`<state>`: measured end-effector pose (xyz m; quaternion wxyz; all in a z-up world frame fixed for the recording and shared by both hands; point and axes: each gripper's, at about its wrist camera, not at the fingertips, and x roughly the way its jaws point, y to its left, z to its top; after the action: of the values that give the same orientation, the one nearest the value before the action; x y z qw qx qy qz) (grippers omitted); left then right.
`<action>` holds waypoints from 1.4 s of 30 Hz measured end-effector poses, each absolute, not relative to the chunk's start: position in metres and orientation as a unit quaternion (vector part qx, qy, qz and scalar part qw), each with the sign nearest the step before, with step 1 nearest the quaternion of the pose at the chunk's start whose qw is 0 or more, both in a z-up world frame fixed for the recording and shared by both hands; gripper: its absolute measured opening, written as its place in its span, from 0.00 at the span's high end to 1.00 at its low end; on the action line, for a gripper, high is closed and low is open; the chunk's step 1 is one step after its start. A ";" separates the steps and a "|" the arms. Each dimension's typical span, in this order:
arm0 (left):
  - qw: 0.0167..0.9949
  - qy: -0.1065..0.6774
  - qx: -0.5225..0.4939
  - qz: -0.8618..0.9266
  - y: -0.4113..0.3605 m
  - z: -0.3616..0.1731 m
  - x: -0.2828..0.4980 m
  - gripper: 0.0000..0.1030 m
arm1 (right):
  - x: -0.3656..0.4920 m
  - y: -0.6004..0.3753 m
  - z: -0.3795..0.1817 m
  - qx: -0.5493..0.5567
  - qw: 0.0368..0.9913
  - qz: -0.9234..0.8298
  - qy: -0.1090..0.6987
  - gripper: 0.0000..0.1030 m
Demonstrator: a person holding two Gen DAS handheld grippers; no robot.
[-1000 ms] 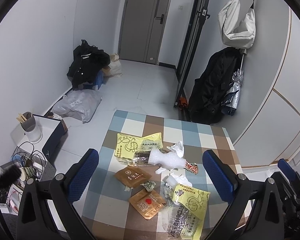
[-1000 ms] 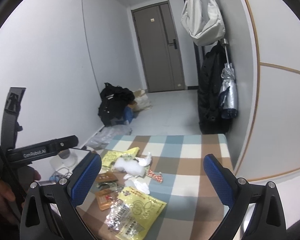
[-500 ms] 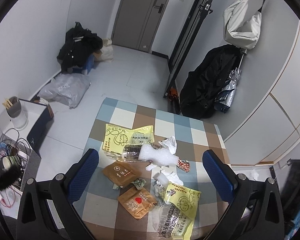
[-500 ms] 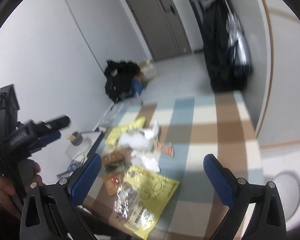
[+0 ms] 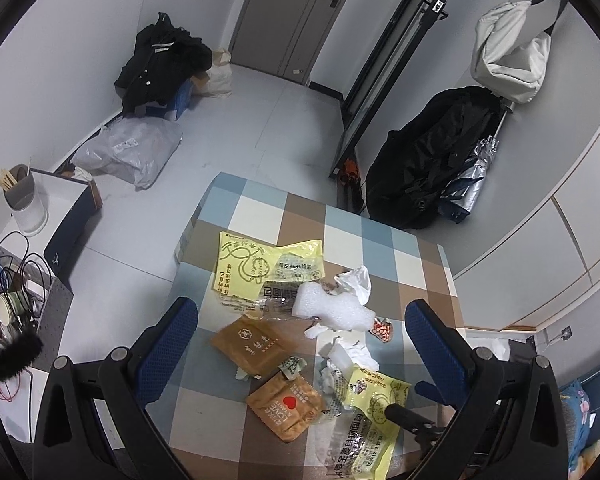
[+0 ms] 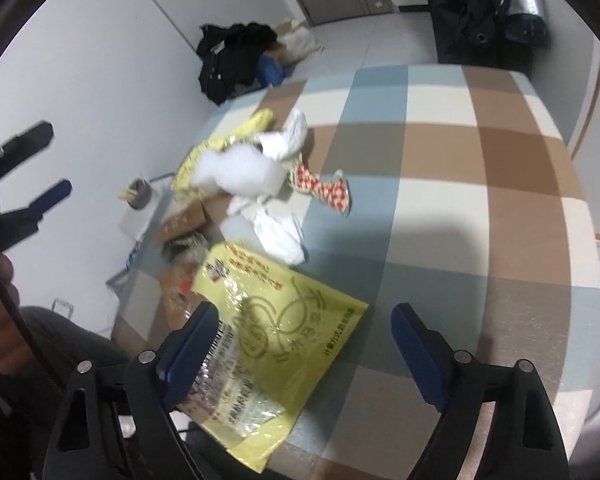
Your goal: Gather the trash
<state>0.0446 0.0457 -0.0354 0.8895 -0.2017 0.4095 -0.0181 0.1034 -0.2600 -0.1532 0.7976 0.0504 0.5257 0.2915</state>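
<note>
Trash lies on a checked table (image 5: 380,240): a far yellow bag (image 5: 252,272), a white foam piece (image 5: 332,308), crumpled tissue (image 5: 354,280), two brown packets (image 5: 252,344) (image 5: 286,404), a red patterned wrapper (image 5: 382,327) and a near yellow bag (image 5: 368,420). My left gripper (image 5: 300,344) is open, high above the pile. My right gripper (image 6: 306,344) is open, low over the near yellow bag (image 6: 276,336). The foam (image 6: 236,170), the tissue (image 6: 278,224) and the red wrapper (image 6: 326,190) lie beyond it.
A white side stand with a grey cup (image 5: 24,196) and cables stands left of the table. Black clothes (image 5: 164,64) and a grey plastic bag (image 5: 128,152) lie on the floor. A black coat and a folded umbrella (image 5: 432,168) hang by the right wall.
My right gripper has dropped and tilted down toward the near yellow bag at the table's front edge. My left gripper has risen and tilted down over the table.
</note>
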 end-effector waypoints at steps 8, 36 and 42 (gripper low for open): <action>0.885 0.415 -0.209 -0.019 0.051 -0.038 0.046 0.01 | 0.095 -0.238 -0.158 -0.045 0.818 0.272 0.506 0.38; 0.886 0.424 -0.187 0.015 0.056 -0.047 0.043 0.01 | 0.094 -0.269 -0.117 0.013 0.854 0.263 0.448 0.99; 0.869 0.446 -0.216 0.016 0.070 -0.057 0.050 0.01 | 0.083 -0.280 -0.093 0.028 0.865 0.281 0.415 0.99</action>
<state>0.0504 0.0697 -0.0568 0.8686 -0.2157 0.4459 0.0161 0.0834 -0.2801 -0.0930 0.8648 0.0280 0.4149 0.2815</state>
